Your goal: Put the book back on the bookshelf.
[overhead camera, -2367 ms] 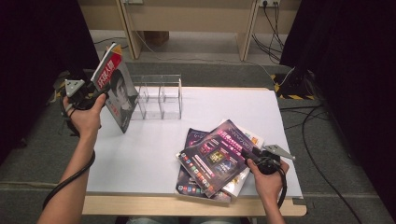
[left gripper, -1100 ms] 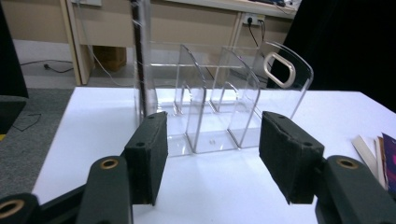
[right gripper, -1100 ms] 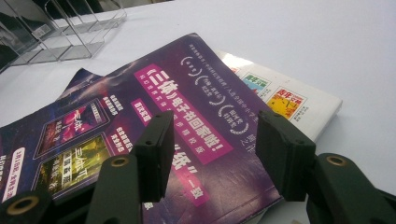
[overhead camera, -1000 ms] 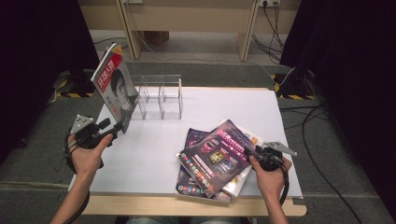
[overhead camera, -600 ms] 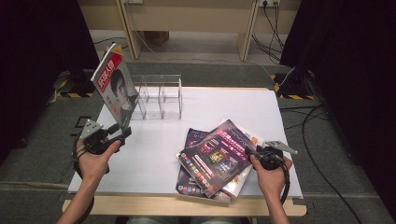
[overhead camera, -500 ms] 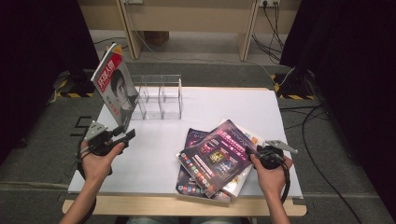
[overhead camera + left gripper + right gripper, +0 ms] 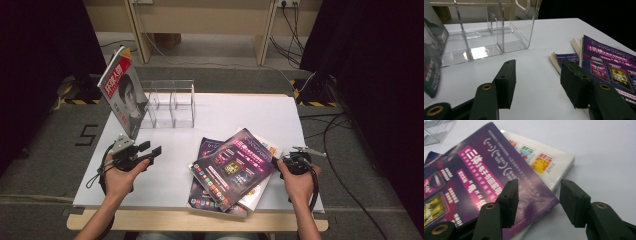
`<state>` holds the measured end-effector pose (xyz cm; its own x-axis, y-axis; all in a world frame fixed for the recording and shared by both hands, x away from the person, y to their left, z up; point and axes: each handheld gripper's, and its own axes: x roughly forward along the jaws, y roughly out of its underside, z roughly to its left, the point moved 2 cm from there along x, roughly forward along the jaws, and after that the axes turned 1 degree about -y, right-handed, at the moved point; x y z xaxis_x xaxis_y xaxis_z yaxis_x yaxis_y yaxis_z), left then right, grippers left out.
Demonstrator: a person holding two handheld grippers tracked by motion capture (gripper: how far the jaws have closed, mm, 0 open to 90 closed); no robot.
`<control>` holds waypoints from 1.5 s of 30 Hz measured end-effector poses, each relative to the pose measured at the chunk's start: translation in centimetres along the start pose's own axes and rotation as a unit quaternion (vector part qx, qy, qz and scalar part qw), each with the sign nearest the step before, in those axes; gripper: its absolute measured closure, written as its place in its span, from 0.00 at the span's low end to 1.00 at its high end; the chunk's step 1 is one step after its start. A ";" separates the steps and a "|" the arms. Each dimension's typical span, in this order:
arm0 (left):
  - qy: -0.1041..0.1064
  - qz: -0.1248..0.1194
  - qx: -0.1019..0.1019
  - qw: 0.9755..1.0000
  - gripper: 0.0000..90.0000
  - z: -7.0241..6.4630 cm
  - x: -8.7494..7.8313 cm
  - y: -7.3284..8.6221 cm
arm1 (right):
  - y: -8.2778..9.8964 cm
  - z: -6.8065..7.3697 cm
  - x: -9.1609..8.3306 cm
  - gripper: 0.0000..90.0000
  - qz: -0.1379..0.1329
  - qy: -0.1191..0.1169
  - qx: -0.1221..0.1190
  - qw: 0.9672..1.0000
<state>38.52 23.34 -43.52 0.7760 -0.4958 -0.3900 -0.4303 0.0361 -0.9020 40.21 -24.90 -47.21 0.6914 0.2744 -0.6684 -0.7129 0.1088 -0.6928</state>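
The right gripper [image 7: 536, 202] is hovering released over the corner of the top purple magazine [image 7: 234, 166], lying right of the clear rack [image 7: 170, 104]; the left gripper [image 7: 145, 152], also released, is waiting beside it. Likely next: pinching that corner and lifting it toward a rack slot

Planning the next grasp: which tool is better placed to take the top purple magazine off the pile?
Right, probably. The right tool sits open at the corner of the top purple magazine, its jaws straddling that edge. The left tool is open too, but over bare table, short of the pile.
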 end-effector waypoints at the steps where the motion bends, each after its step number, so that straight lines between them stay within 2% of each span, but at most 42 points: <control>1: 0.004 0.003 0.001 1.000 0.51 -0.2 0.2 0.1 | 0.0 -0.2 0.1 0.56 0.002 0.001 0.001 1.000; 9: 0.037 0.027 0.004 0.999 0.52 -2.0 1.7 0.8 | -0.2 -0.5 0.4 0.55 0.008 0.002 0.006 1.000; 11: 0.054 0.039 0.003 0.998 0.53 -2.8 2.5 1.3 | -0.3 -0.6 0.5 0.54 0.011 0.001 0.008 1.000; 13: 0.057 0.043 0.004 0.997 0.54 -3.1 2.7 1.5 | -0.3 -0.6 0.5 0.54 0.011 0.001 0.010 1.000; 15: 0.061 0.051 0.010 0.997 0.59 -3.5 3.2 1.9 | -0.2 -0.6 0.5 0.55 0.012 0.002 0.015 1.000; 18: 0.076 0.063 -0.004 0.995 0.62 -4.3 4.2 2.4 | -0.1 -0.6 0.6 0.55 0.014 0.001 0.016 1.000; 21: 0.083 0.067 -0.006 0.994 0.63 -4.7 4.6 2.6 | -0.1 -0.7 0.7 0.55 0.014 0.000 0.016 1.000; 23: 0.091 0.078 -0.005 0.993 0.63 -5.2 5.3 2.9 | -0.1 -0.7 0.7 0.55 0.014 0.000 0.015 1.000; 31: 0.092 0.096 0.002 0.991 0.62 -5.9 6.3 3.2 | -0.1 -0.6 0.7 0.55 0.016 -0.002 0.016 1.000; 36: 0.085 0.118 0.013 0.989 0.69 -6.2 7.1 3.7 | 0.0 -0.6 0.8 0.55 0.019 -0.001 0.013 1.000; 39: 0.081 0.128 0.010 0.988 0.70 -6.2 7.3 3.9 | 0.1 -0.5 0.9 0.55 0.021 -0.003 0.017 1.000; 40: 0.082 0.130 0.002 0.988 0.70 -6.1 7.5 3.9 | 0.1 -0.5 1.0 0.55 0.024 -0.001 0.015 1.000; 45: 0.084 0.139 0.001 0.987 0.71 -6.3 7.9 4.0 | 0.1 -0.5 1.1 0.55 0.025 -0.006 0.020 0.999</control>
<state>39.98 14.08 -49.03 0.5406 -0.6024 -0.5872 -0.6151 0.1932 -0.7645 40.95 -25.08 -48.11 0.6533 0.2923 -0.6984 -0.7510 0.1332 -0.6467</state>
